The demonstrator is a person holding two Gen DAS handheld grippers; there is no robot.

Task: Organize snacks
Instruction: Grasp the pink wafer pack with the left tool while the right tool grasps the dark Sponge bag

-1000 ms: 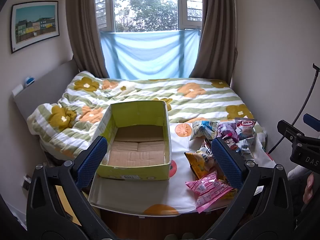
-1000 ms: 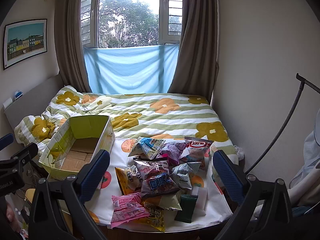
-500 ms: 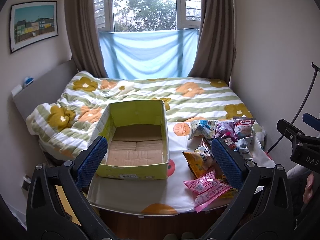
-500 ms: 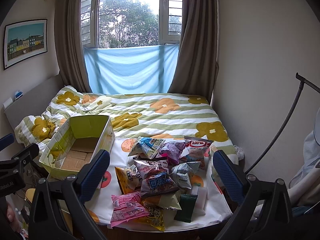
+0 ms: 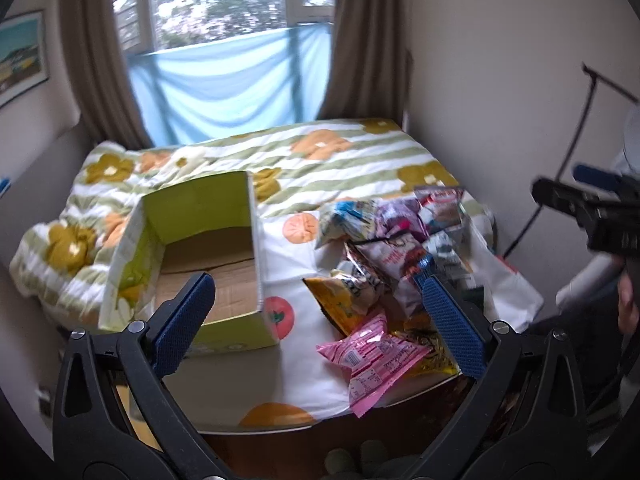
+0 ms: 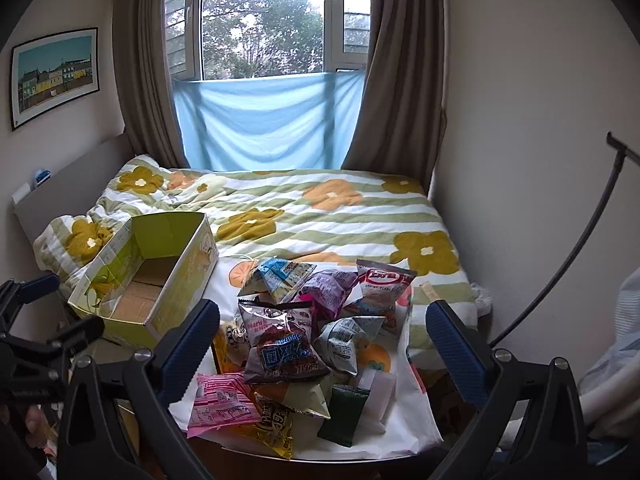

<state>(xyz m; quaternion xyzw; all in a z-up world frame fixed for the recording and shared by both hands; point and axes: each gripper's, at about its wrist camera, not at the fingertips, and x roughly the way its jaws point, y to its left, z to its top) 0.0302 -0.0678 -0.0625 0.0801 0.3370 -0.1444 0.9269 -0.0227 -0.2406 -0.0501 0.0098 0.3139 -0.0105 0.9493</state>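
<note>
A pile of snack packets (image 6: 304, 332) lies on a white fruit-print cloth (image 6: 404, 420) at the foot of the bed; the pink packet (image 6: 220, 404) and a dark green one (image 6: 346, 410) are nearest. An empty yellow-green cardboard box (image 6: 160, 280) stands to the pile's left. In the left wrist view the box (image 5: 200, 248) sits left of the snack pile (image 5: 384, 264) and the pink packet (image 5: 372, 356). My left gripper (image 5: 316, 320) hangs open above the cloth's front edge. My right gripper (image 6: 324, 344) is open over the pile, holding nothing.
The bed carries a striped flower-print quilt (image 6: 320, 216) up to the curtained window (image 6: 264, 20). A headboard (image 6: 68, 188) runs along the left wall. A black stand pole (image 6: 576, 252) leans at the right wall. The other gripper (image 5: 588, 208) shows at the right edge of the left wrist view.
My left gripper has swung right and tilted, so the box slid left and the snack pile came closer to centre; its view is blurred. The right gripper has stayed still.
</note>
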